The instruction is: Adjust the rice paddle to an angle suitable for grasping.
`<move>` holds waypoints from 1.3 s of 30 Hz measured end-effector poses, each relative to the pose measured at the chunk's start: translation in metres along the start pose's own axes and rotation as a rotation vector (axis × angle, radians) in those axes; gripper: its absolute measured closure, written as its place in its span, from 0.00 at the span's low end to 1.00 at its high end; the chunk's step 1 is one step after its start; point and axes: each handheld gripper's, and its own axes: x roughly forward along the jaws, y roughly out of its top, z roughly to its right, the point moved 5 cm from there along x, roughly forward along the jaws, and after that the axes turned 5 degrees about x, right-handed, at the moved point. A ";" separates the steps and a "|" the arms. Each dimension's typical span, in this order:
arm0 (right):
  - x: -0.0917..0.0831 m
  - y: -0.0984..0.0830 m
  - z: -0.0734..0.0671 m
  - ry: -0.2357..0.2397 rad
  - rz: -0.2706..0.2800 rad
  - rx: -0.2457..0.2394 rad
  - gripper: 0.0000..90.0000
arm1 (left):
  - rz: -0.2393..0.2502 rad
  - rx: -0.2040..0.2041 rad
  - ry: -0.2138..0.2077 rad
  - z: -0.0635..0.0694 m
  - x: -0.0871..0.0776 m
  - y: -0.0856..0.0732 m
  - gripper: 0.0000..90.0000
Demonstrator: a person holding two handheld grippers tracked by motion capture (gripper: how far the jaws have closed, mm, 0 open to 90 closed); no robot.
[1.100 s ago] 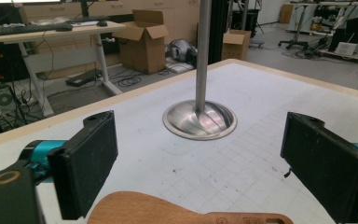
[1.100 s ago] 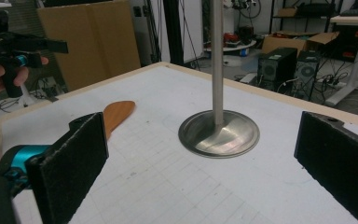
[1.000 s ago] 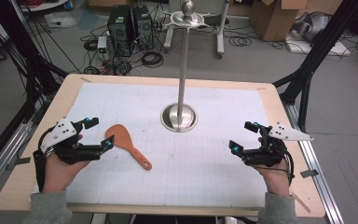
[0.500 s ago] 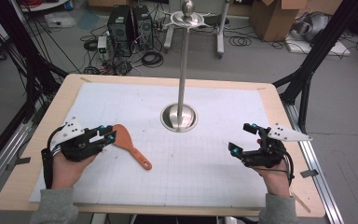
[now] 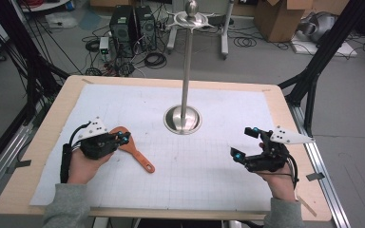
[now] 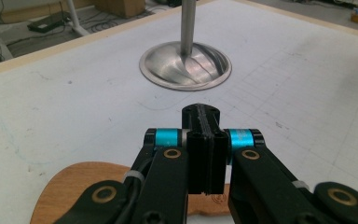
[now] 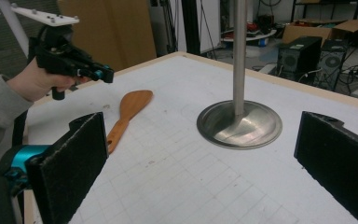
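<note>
1. My left gripper (image 5: 122, 137) has its jaws pressed flat together. They have just been closing, and in the left gripper view nothing sits between the pads (image 6: 204, 140).
2. The wooden spatula (image 5: 140, 159) lies flat on the table (image 5: 43, 142) toward its left edge, blade end under my left gripper and handle pointing toward the near edge. In the right gripper view the closed tips (image 7: 105, 73) appear to hang just above the blade (image 7: 133, 100), not on it.
3. My right gripper (image 5: 243, 142) waits near the right edge with its jaws wide apart and empty, well clear of the spatula.
4. Main risk, as I judge it: the jaws have met on air. If I lift now, the spatula stays on the table.
5. If I push down with the jaws together, the tips could press on the blade and tip or skid the spatula sideways across the mat.
6. The blade is thin and lies flat, so even reopened jaws may slide over it rather than get under an edge; the narrower handle looks the easier hold.
7. The metal stand (image 5: 183, 118) rises mid-table; a wide swing with the spatula could knock its pole.
</note>
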 end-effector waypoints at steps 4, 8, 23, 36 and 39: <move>0.001 0.000 -0.001 0.008 -0.005 -0.003 0.02 | -0.020 -0.012 -0.010 -0.006 0.010 0.002 0.99; 0.002 0.001 -0.002 0.013 -0.003 -0.004 0.02 | -0.059 -0.038 0.007 -0.019 0.025 -0.002 0.99; 0.003 0.001 -0.004 0.025 0.000 -0.037 0.06 | -0.159 -0.051 0.024 -0.046 0.061 -0.012 0.99; 0.002 0.001 -0.007 0.036 -0.004 -0.070 0.06 | -0.241 -0.062 0.069 -0.065 0.075 -0.024 0.99; 0.003 0.001 -0.007 0.042 -0.007 -0.092 0.06 | -0.259 -0.055 0.070 -0.068 0.081 -0.025 0.99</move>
